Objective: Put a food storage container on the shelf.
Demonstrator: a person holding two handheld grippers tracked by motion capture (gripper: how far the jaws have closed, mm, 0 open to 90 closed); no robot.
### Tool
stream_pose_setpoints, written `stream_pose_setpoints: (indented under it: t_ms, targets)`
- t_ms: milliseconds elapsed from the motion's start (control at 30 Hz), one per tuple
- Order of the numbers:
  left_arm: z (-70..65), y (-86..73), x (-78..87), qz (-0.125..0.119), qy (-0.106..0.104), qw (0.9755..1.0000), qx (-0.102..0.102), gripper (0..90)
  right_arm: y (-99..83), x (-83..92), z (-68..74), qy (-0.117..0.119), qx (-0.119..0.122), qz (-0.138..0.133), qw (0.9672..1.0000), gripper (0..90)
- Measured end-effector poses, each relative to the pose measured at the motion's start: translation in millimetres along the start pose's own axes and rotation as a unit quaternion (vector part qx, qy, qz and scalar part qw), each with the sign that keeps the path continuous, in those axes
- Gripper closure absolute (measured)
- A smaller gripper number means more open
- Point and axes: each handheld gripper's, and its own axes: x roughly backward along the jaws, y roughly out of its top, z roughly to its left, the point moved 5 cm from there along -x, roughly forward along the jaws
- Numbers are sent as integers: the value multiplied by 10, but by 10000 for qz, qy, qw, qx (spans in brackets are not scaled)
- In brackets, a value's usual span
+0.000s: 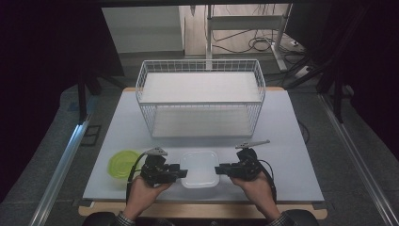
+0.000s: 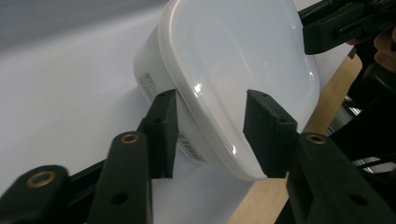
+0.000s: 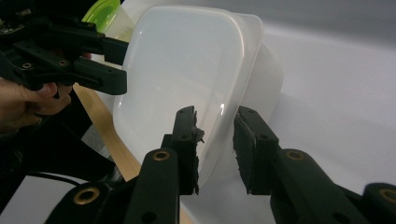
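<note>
The lidded white container (image 2: 233, 70) hides its contents, and its label print (image 2: 150, 84) is unreadably small.

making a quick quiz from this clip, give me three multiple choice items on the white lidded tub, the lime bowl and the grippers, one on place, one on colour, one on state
1. Where does the wire basket stand from the person's side?
A. behind the white tub
B. left of it
C. on top of it

2. What colour is the bowl beside the left gripper?
A. red
B. lime green
C. blue

3. How do the two grippers stand at the tub?
A. both lie away from it
B. one at each end, jaws astride its rim
C. both at the same end

Answers: 1 A, the high view shows the basket farther up the table than the tub. 2 B, it shows lime green there. 3 B, the left gripper and the right gripper come in from opposite ends, and each gripper view shows the rim between the jaws.
</note>
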Motion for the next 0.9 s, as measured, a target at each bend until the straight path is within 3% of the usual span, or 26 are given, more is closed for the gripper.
stream_pose_setpoints:
  t_ms: [200, 333, 533, 733, 900]
  targets:
    - [-12, 7, 15, -239, 132, 9996, 110, 652, -13, 12, -29, 40, -272, -231, 9994, 747]
    - [-8, 12, 39, -421, 132, 9988, 187, 713, -6, 36, -37, 37, -304, -369, 9988, 789]
    - [10, 19, 28, -565, 191, 9978, 303, 753, 5, 39, -15, -182, -42, -481, 9987, 798]
    - [32, 42, 23, -652, 328, 9969, 289, 772, 40, 35, 40, -487, 423, -592, 9962, 798]
    - [-1, 168, 103, -810, 335, 9960, 161, 777, 120, 107, 65, -479, 553, -745, 9945, 797]
